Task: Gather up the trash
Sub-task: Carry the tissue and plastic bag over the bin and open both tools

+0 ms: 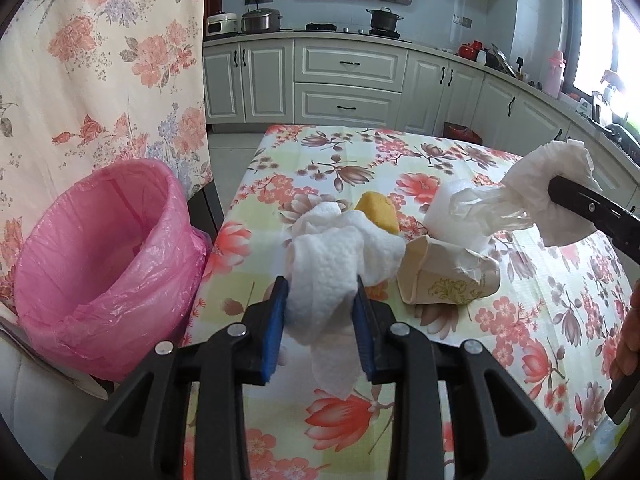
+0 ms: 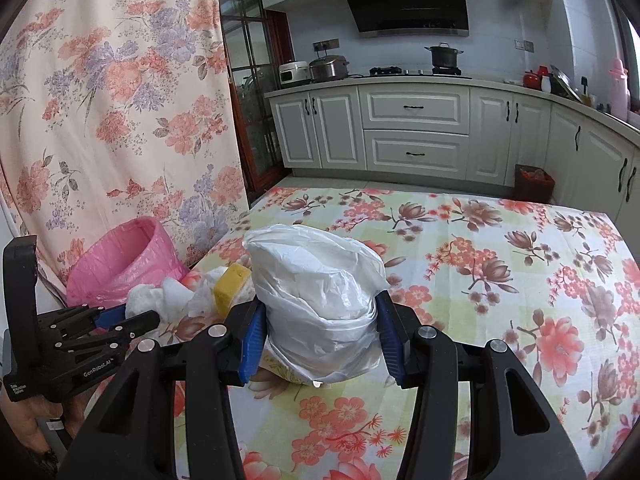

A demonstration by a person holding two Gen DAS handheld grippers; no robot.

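My left gripper (image 1: 320, 294) is shut on a crumpled white paper towel (image 1: 332, 268), held a little above the floral table (image 1: 520, 320). From the right wrist view that gripper (image 2: 132, 316) and its towel (image 2: 160, 296) sit at the left. My right gripper (image 2: 322, 312) is shut on a bunched white plastic bag (image 2: 320, 300); in the left wrist view it (image 1: 560, 190) holds the bag (image 1: 528, 196) up at the right. On the table lie a yellow sponge (image 1: 378, 210), a paper cup (image 1: 444, 280) on its side and a white wad (image 1: 448, 212).
A bin lined with a pink bag (image 1: 104, 256) stands open just off the table's left edge, below a floral curtain (image 1: 100, 60). Kitchen cabinets (image 2: 416, 132) line the far wall. A small red bin (image 2: 534, 182) stands on the floor beyond the table. A hand (image 1: 628, 344) shows at the right edge.
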